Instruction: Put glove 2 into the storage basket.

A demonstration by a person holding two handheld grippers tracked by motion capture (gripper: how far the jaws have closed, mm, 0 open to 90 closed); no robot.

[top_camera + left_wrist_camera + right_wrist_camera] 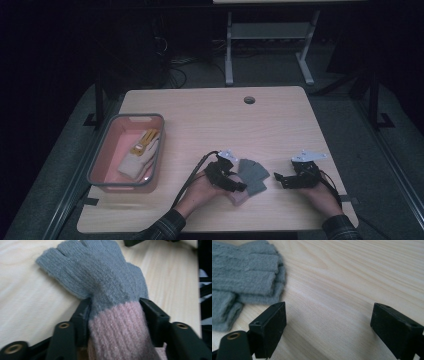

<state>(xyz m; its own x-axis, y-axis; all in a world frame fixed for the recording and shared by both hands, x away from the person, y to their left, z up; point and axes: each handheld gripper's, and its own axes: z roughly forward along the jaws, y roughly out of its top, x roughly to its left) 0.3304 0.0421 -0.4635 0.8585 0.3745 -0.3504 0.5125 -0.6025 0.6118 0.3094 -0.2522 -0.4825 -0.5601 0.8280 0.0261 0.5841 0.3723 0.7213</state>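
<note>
Two grippers sit low over the near half of the counter (280,120), one in each of our hands, and between them lies the glove (251,175), grey in the fingers and palm with a pink ribbed cuff. We see the left gripper (239,186) at the cuff end: in the left gripper view its two black jaws stand on either side of the glove (110,287) right where grey meets pink, both pressed against the wool, so it is pinching the glove at the wrist. The grey fingers fan away from that gripper, flat on the wood. Our right gripper (281,180) rests just to the right of the glove, apart from it, its jaws spread with bare wood between them in the right gripper view (328,325); the grey fingers of the glove (244,277) lie off to that view's upper left, near the jaw on that side but not between the two. Well to the left on the counter stands a pink bin (105,150) with a grey rim, and inside it lies a white glove (137,161) with yellow on its fingers.
</note>
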